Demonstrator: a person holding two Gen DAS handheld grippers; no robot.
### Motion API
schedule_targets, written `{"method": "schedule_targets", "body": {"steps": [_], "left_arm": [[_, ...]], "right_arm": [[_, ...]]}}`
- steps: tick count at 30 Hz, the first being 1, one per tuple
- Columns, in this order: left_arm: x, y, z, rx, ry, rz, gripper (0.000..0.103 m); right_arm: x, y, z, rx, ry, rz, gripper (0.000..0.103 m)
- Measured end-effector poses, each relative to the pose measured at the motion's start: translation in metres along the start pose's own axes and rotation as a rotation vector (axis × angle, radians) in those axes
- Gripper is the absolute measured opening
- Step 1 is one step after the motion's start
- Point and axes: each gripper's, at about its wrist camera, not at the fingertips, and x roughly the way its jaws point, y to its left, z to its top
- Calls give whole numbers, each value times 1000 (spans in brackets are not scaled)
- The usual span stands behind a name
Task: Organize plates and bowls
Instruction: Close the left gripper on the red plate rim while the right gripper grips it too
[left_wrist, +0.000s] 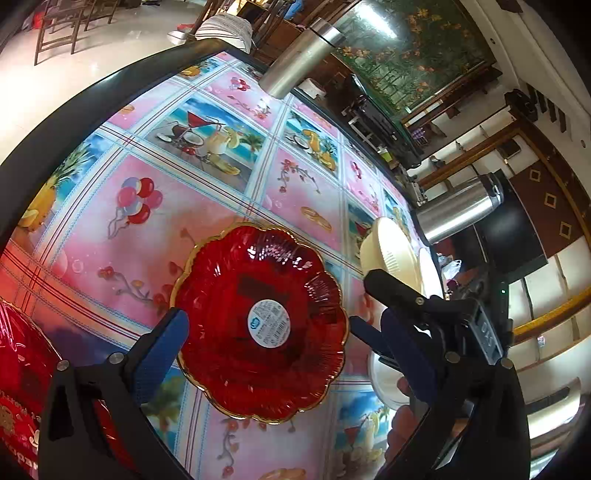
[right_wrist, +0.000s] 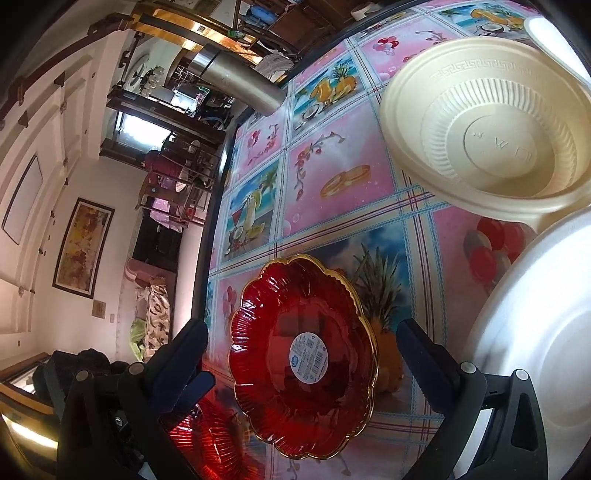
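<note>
Both tongs gape empty — the left gripper (left_wrist: 266, 332) and the right gripper (right_wrist: 301, 350) each frame the red scalloped plate (left_wrist: 260, 321) lying flat just ahead, between their fingers; being round it offers no long axis, and neither looks clearly nearer.

Light: bright and even across your tablecloth (left_wrist: 207, 206).
Glare: white glints on the red plate (left_wrist: 260, 325) and steel flask (right_wrist: 236, 79).
Distortion: your fisheye bends the table edge (left_wrist: 92, 85); corners go black.
Blur: far room soft.
</note>
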Motion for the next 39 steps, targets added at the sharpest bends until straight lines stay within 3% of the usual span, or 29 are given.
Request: {"method": "schedule_targets", "body": {"steps": [8, 12, 15, 24, 26, 29, 34, 39], "left_arm": [[12, 6, -5, 7, 30, 78, 103], [10, 6, -5, 4, 28, 53, 103], [11, 2, -6, 20, 37, 46, 103], [19, -8, 9, 98, 101, 198, 103], [24, -7, 12, 115, 149, 197, 103], [30, -3, 13, 122, 197, 188, 103], [32, 5, 14, 100, 211, 174, 103], [31, 1, 11, 115, 210, 166, 103]], "right_arm": [[7, 0, -1, 3, 29, 12, 102], [6, 1, -1, 1, 25, 20, 100], [5, 1, 1, -2, 24, 34, 94], [11, -10, 5, 29, 70, 15, 74], [12, -12, 5, 32, 81, 5, 62], [13, -16, 6, 38, 90, 8, 54], [17, -19, 6, 43, 122, 9, 52], [18, -18, 4, 31, 136, -20, 41]]}}
